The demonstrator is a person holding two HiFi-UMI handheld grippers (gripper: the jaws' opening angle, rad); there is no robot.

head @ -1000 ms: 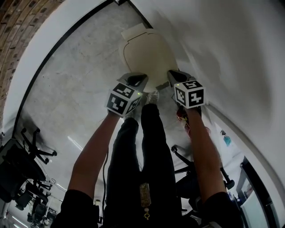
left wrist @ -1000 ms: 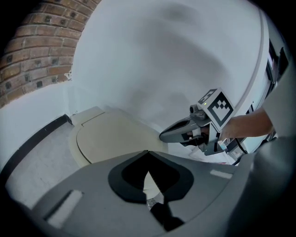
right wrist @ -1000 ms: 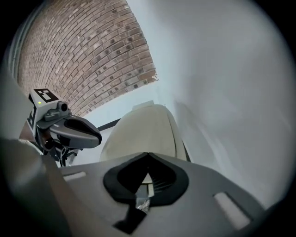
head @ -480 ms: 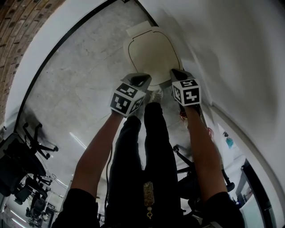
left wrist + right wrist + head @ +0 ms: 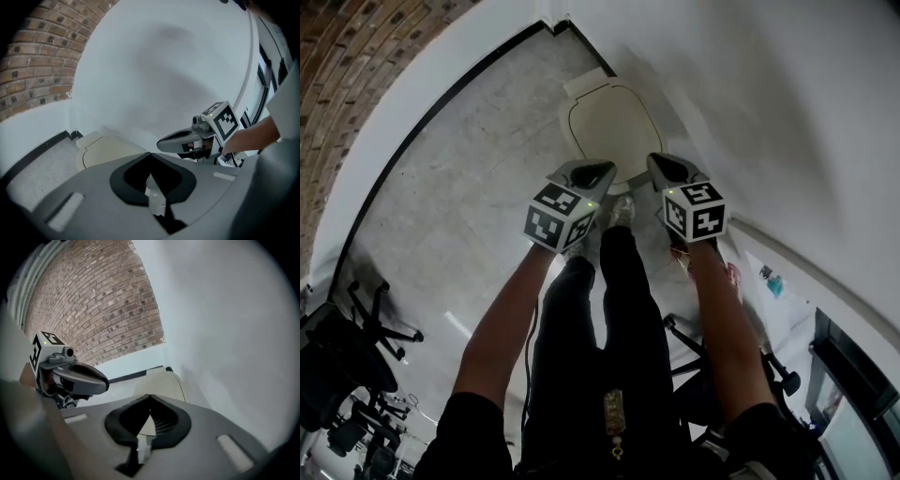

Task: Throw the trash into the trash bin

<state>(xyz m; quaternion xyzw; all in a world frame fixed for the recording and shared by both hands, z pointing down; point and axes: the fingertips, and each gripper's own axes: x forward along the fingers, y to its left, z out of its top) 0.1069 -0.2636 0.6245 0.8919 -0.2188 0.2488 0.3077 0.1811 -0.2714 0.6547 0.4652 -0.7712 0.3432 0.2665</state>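
Standing on the grey floor (image 5: 459,197) tight against the white wall (image 5: 769,94), not far from the brick wall (image 5: 347,56), the trash bin (image 5: 605,131) is cream and rounded. Its flat lid (image 5: 614,117) is down, with a squarer block at the back edge that is probably the hinge. With the lid shut, nothing can go in yet, which would explain why both tools hang side by side just short of it, angled down at its near rim. The left claw (image 5: 591,173) is clenched, its tips meeting; a pale, shiny sliver (image 5: 155,199) shows at the seam, and I cannot tell whether that is a thin scrap of trash or only the pad catching light. The right claw (image 5: 670,167) is likewise clenched, with no clear object between its tips; the cream lid shows through the gap behind them. No other trash is visible. The person's shoe (image 5: 622,211) stands between the two claws, close to the bin's front.
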